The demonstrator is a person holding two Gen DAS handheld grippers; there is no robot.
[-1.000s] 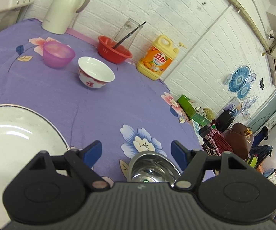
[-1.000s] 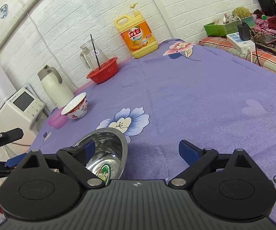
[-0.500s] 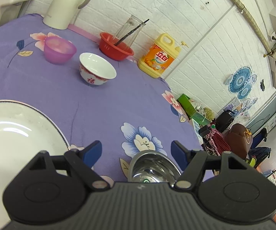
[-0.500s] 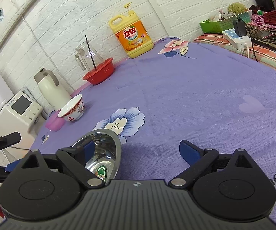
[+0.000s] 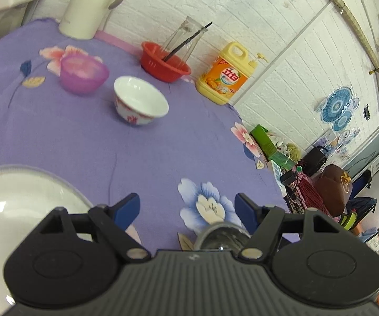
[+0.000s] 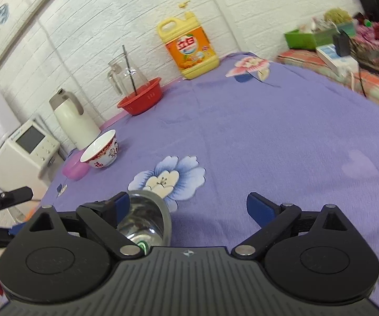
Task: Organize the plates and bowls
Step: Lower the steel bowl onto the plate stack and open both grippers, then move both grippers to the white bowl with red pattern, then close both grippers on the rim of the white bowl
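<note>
While both grippers hung over the near edge of the bench (image 5: 163,142), neither held anything: the left gripper (image 5: 186,205) had its jaws well apart over bare purple cloth, and the right gripper (image 6: 186,205) likewise stood with jaws wide, nothing pressed between the pads.

Nearest of the task's things was the steel bowl (image 6: 147,218), which sat just under and partly behind the right gripper's left finger; in the left wrist view the same bowl (image 5: 222,233) peeked out below the right finger. It seemed to lie between the two tools, probably so either one could take it. Just outside the left gripper's left finger lay the large white plate (image 5: 18,205), flat on the cloth, a likely base for stacking.

Farther ahead of the jaws stood the white bowl with red pattern (image 5: 140,105), upright and alone, and just beyond it to the left the pink plastic bowl (image 5: 84,73). These two were near each other but apart, not nested, so the sorting looked hardly begun.

Farthest, against the brick wall, were a red basket (image 5: 164,64) holding a glass jug, a yellow detergent bottle (image 5: 225,75) and a white thermos (image 5: 92,5), seemingly parked out of the working area.
</note>
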